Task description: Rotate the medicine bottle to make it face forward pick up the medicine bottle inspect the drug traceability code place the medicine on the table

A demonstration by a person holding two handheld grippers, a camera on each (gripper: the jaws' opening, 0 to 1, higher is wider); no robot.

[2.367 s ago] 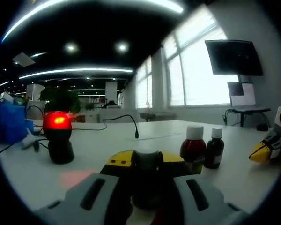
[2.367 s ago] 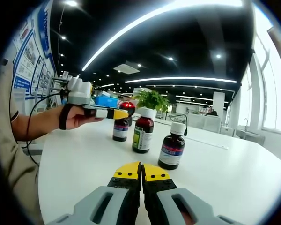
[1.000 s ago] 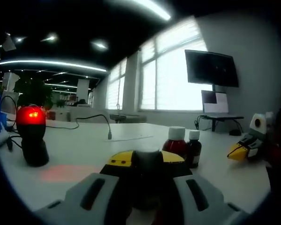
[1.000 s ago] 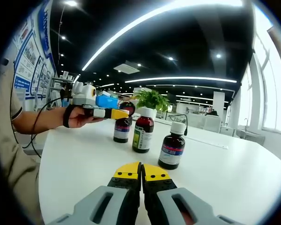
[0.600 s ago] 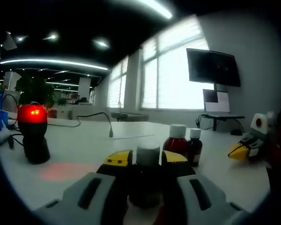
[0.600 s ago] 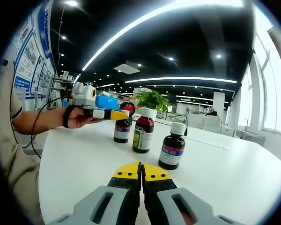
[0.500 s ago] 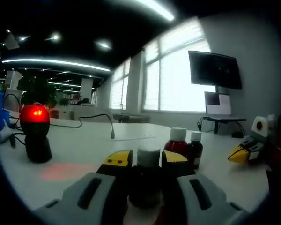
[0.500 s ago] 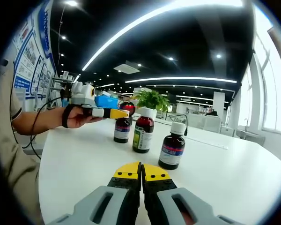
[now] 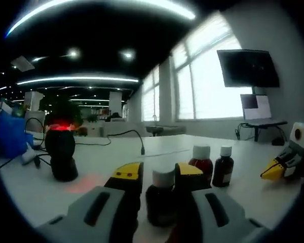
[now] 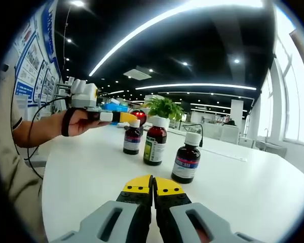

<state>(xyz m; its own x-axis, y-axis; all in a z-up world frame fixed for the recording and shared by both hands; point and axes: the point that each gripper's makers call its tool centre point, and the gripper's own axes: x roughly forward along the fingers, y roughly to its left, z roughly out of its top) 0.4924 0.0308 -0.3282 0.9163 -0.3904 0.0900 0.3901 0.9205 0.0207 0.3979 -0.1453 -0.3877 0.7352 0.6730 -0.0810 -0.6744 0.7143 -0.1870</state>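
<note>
The left gripper (image 9: 159, 174) stood parted around the small dark glass medicine bottle (image 9: 162, 202); the right gripper (image 10: 152, 185) stayed closed, empty. Bottle probably light, slippery, breakable: grip its body.

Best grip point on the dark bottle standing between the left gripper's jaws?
Grip the dark bottle at the shoulder just below its white cap, level from the side. It stands upright and the left gripper already has a jaw on each side, open, so probably just close.
</note>
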